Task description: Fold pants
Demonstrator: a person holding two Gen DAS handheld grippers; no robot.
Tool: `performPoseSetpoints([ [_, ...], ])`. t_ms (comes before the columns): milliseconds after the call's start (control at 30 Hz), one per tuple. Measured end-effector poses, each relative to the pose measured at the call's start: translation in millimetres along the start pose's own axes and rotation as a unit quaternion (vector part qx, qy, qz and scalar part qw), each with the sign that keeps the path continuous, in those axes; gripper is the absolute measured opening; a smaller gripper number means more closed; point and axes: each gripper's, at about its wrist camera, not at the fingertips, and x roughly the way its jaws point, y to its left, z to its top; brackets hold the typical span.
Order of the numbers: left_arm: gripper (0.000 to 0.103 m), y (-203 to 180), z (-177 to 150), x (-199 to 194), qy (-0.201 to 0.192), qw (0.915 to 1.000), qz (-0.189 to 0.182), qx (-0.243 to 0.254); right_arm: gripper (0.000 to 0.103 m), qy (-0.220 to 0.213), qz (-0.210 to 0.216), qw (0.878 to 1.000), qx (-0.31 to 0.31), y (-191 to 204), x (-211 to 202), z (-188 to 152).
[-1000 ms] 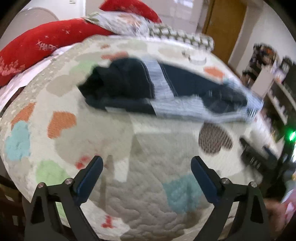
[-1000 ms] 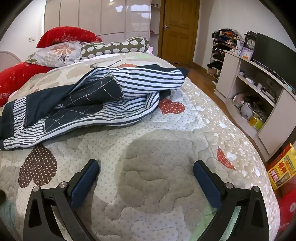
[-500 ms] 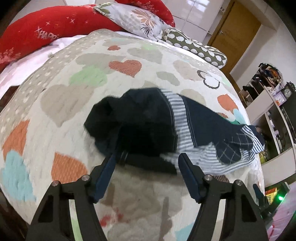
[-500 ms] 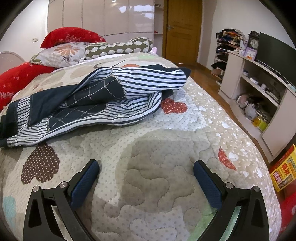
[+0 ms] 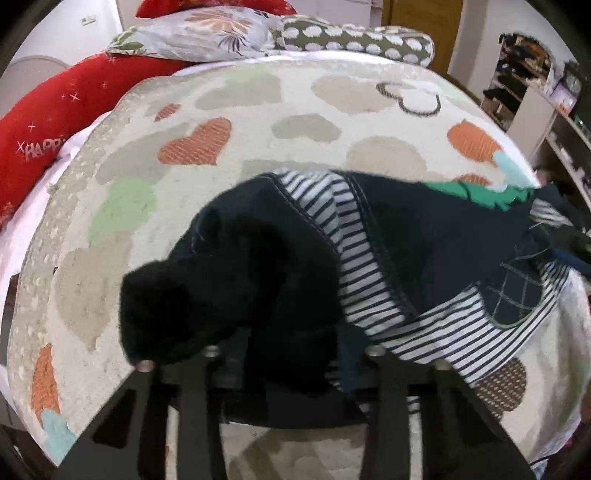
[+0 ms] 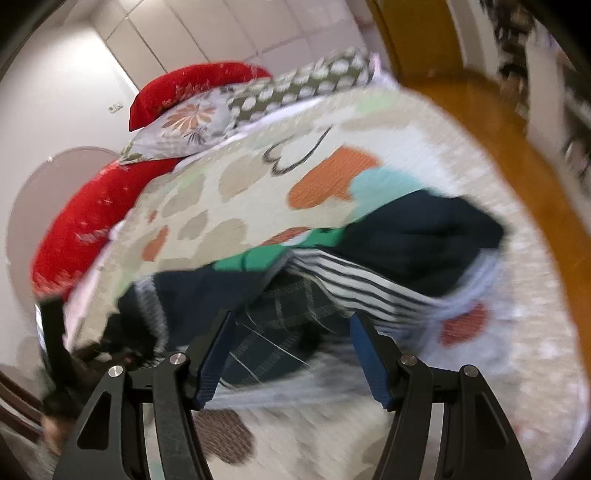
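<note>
Dark navy pants (image 5: pixel 424 258) with striped panels lie crumpled on the heart-patterned quilt (image 5: pixel 258 147). My left gripper (image 5: pixel 291 354) is down on their dark end. Its jaws are closing, bunched black cloth is between them, and the tips are buried in it. In the right wrist view, which is blurred, the same pants (image 6: pixel 417 236) spread across the bed, with a green patch (image 6: pixel 266 258) showing. My right gripper (image 6: pixel 291 332) is closing, and the checked part of the cloth sits between its blue pads (image 6: pixel 218 354) without being pinched.
Red pillows (image 5: pixel 55 122), a floral pillow (image 5: pixel 207 33) and a spotted bolster (image 5: pixel 354 40) line the head of the bed. Shelves (image 5: pixel 554 110) stand to the right across a wooden floor (image 6: pixel 517 155). A brown dotted heart (image 6: pixel 221 435) marks the quilt near me.
The left gripper moved onto the dark end of the pants and narrowed around it. The right gripper swung up and left over the other end, its jaws narrowing, and its view is now blurred.
</note>
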Motion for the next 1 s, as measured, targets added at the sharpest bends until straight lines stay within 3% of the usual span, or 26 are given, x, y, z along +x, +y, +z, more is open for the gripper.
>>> performPoseSetpoints([
  [200, 0.024, 5, -8, -16, -0.012, 0.9993, -0.032, -0.018, 0.066, 0.036, 0.026, 0.993, 0.108, -16, 45, 26],
  [233, 0.024, 5, -9, -18, -0.014, 0.9991, -0.037, -0.019, 0.052, 0.033, 0.024, 0.991, 0.127, -21, 48, 30],
  [267, 0.024, 6, -11, -20, -0.014, 0.9986, -0.045, -0.023, 0.030, 0.034, 0.015, 0.990, 0.135, -24, 50, 33],
  [367, 0.023, 12, -12, -27, -0.011, 0.9963, -0.076, -0.039, 0.010, 0.045, 0.025, 0.986, 0.156, -37, 51, 36],
  [433, 0.023, 17, -8, -32, -0.006, 0.9950, -0.089, -0.045, 0.009, 0.045, 0.031, 0.987, 0.150, -35, 43, 36],
  [600, 0.022, 36, 24, -27, 0.023, 0.9893, -0.126, -0.069, 0.009, 0.038, 0.051, 0.992, 0.113, -11, 22, 53],
  [733, 0.026, 59, 79, 3, 0.043, 0.9837, -0.132, -0.115, 0.010, 0.019, 0.044, 0.994, 0.093, 9, 36, 94],
  [767, 0.029, 68, 90, 11, 0.038, 0.9795, -0.149, -0.130, 0.012, 0.005, 0.055, 0.994, 0.091, 13, 44, 107],
  [800, 0.034, 78, 99, 18, 0.035, 0.9726, -0.173, -0.152, 0.020, -0.005, 0.049, 0.996, 0.078, 16, 51, 116],
  [833, 0.037, 93, 104, 26, 0.038, 0.9605, -0.201, -0.188, 0.044, -0.014, 0.016, 0.999, 0.050, 21, 62, 129],
  [867, 0.037, 104, 102, 28, 0.040, 0.9493, -0.221, -0.219, 0.057, -0.023, -0.013, 0.999, 0.041, 22, 66, 134],
  [900, 0.041, 112, 99, 27, 0.036, 0.9398, -0.241, -0.239, 0.057, -0.036, -0.029, 0.998, 0.043, 20, 65, 136],
  [933, 0.046, 116, 97, 23, 0.029, 0.9362, -0.253, -0.242, 0.057, -0.047, -0.028, 0.997, 0.053, 17, 61, 135],
  [1000, 0.050, 121, 87, 7, 0.005, 0.9438, -0.237, -0.230, 0.058, -0.047, 0.002, 0.996, 0.073, 8, 51, 128],
])
